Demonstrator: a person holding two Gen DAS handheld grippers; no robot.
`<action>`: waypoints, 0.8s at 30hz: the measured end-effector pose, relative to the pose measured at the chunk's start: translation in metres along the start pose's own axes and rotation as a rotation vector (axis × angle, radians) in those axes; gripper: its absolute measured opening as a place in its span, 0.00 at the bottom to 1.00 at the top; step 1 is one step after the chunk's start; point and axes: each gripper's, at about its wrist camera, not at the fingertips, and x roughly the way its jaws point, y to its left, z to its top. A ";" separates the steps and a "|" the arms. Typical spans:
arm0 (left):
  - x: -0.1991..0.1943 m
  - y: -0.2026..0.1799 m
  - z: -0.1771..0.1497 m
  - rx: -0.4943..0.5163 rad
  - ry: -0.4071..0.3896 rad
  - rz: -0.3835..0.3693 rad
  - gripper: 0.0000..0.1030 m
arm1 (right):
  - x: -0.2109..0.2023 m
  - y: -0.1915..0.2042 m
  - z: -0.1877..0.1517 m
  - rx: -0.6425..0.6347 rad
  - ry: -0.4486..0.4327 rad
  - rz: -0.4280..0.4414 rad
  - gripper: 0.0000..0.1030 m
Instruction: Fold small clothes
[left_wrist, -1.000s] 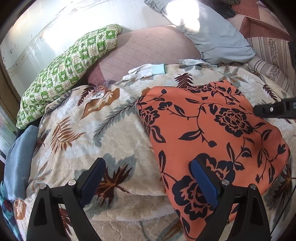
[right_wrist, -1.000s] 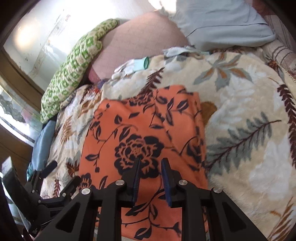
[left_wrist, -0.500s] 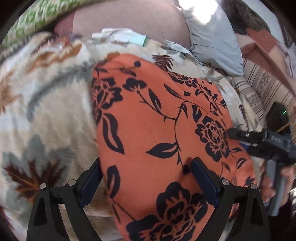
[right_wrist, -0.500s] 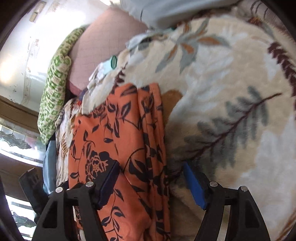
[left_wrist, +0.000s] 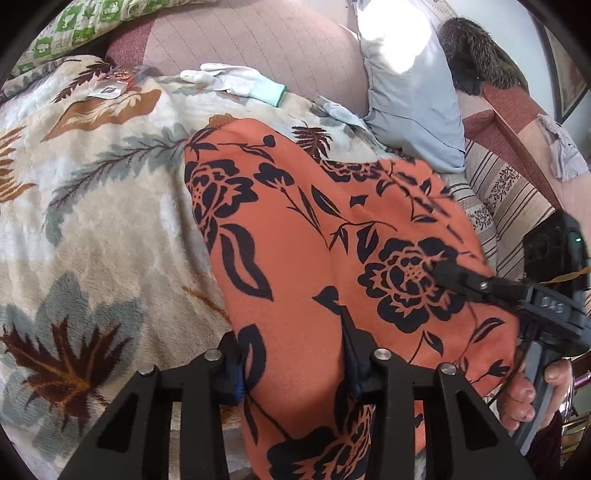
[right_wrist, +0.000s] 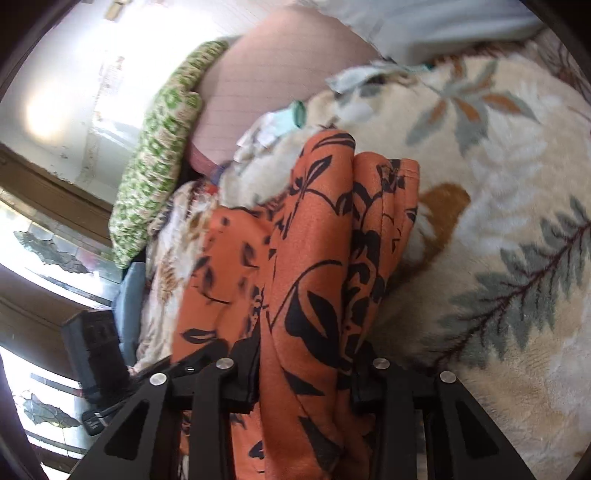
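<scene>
An orange garment with a black flower print (left_wrist: 332, 236) lies folded on a cream leaf-print blanket (left_wrist: 92, 206). My left gripper (left_wrist: 295, 365) is closed on the garment's near edge, with cloth bunched between its fingers. My right gripper (right_wrist: 306, 373) is closed on the stacked folds of the garment (right_wrist: 317, 258) at its side edge. In the left wrist view the right gripper (left_wrist: 458, 277) shows at the garment's right side, held by a hand.
White gloves (left_wrist: 236, 79) lie at the blanket's far edge. A pale blue pillow (left_wrist: 410, 92), a pink cushion (left_wrist: 258, 40) and a green checked pillow (right_wrist: 159, 166) lie behind. A striped cloth (left_wrist: 509, 192) lies at the right.
Both grippers have moved onto the garment and closed on it. The left went from the blanket to the near edge. The right opened, shifted to the side edge and closed on the folds.
</scene>
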 end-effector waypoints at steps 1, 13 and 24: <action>-0.003 0.000 0.001 0.003 -0.005 0.002 0.39 | -0.004 0.008 0.000 -0.013 -0.012 0.009 0.35; -0.105 0.020 0.007 0.029 -0.194 0.108 0.39 | -0.022 0.089 -0.005 -0.093 -0.114 0.175 0.34; -0.079 0.078 -0.011 -0.015 -0.082 0.270 0.39 | 0.056 0.102 -0.029 -0.046 0.003 0.153 0.34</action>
